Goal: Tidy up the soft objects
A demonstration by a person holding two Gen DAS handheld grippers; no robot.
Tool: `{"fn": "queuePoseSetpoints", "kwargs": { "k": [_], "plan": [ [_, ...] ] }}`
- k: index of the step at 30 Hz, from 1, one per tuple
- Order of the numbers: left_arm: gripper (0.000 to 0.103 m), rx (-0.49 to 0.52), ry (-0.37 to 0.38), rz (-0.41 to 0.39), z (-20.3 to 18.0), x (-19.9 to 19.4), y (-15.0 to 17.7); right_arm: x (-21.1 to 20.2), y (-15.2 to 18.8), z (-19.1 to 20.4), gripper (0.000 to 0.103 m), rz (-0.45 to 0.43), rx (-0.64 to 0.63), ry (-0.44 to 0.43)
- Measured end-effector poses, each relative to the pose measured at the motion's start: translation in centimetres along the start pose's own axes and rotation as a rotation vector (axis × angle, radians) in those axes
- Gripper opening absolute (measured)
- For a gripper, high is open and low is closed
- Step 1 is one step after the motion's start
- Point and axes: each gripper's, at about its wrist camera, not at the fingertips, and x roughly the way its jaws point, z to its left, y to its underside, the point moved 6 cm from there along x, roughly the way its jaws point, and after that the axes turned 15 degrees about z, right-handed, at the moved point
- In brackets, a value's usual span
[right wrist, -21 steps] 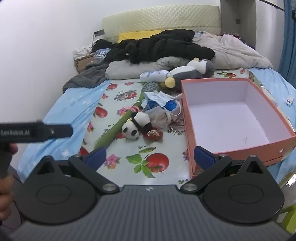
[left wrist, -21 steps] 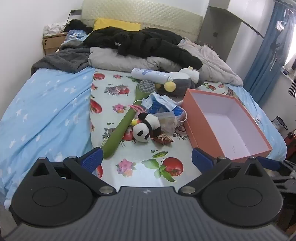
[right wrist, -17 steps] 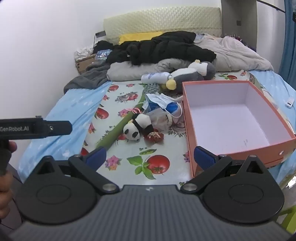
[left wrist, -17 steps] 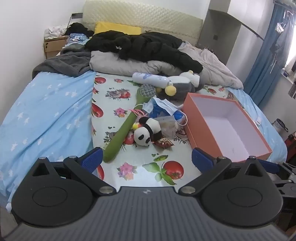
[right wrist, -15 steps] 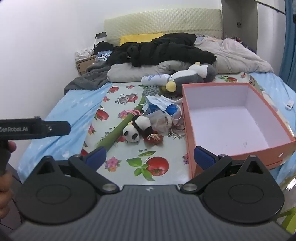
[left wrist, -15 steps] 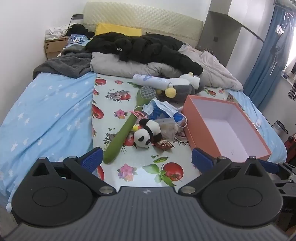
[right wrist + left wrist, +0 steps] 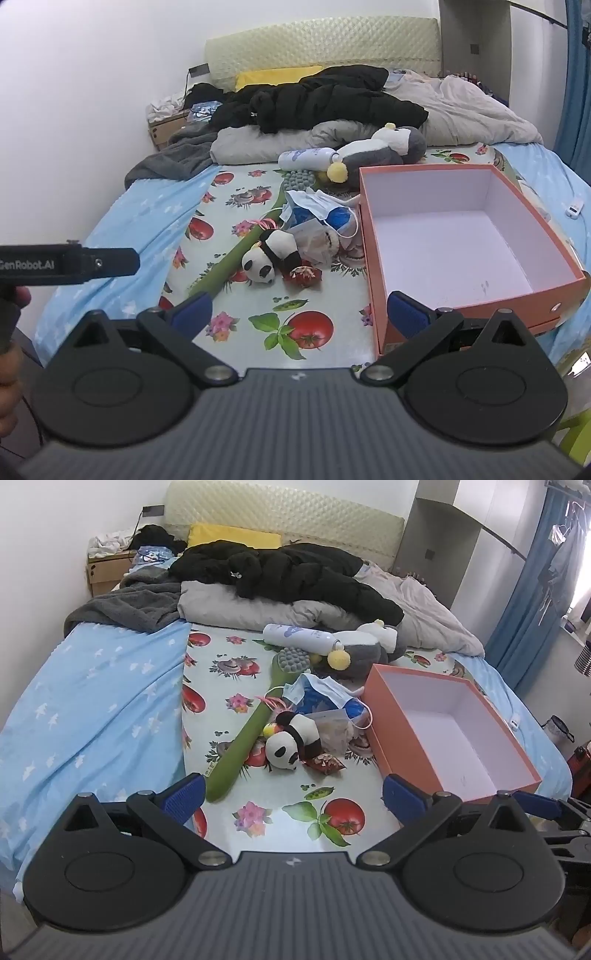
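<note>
A small panda plush (image 7: pixel 291 740) (image 7: pixel 271 254) lies mid-bed on the fruit-print cloth (image 7: pixel 236 705), beside a long green massage stick (image 7: pixel 255 727) (image 7: pixel 236 258). A grey and white penguin plush (image 7: pixel 364 650) (image 7: pixel 384 149) rests farther back, near a white bottle (image 7: pixel 299 638). An empty orange box (image 7: pixel 421 746) (image 7: pixel 373 236) stands at the right. My left gripper (image 7: pixel 291 799) is open, hanging above the near end of the bed with nothing between its blue pads. My right gripper (image 7: pixel 299 312) is open too, just short of the box's near corner.
Face masks and a clear bag (image 7: pixel 325 701) lie heaped between the panda and the box, with a small red packet (image 7: pixel 327 764) in front. Black jacket (image 7: pixel 288 576), grey blanket and bedding crowd the head of the bed. A hand (image 7: pixel 9 354) holds the left gripper at the left edge.
Both grippers have drawn back and risen a little from the bed, so the objects look slightly farther off. Both stay open and the objects have not moved.
</note>
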Motion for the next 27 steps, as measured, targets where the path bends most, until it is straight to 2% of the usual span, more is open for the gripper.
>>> {"fn": "queuePoseSetpoints", "kwargs": {
  "k": [27],
  "plan": [
    [0.103, 0.017, 0.001, 0.011, -0.1, 1.1, 0.2, 0.3, 0.1, -0.3, 0.103, 0.008, 0.006, 0.005]
  ]
}}
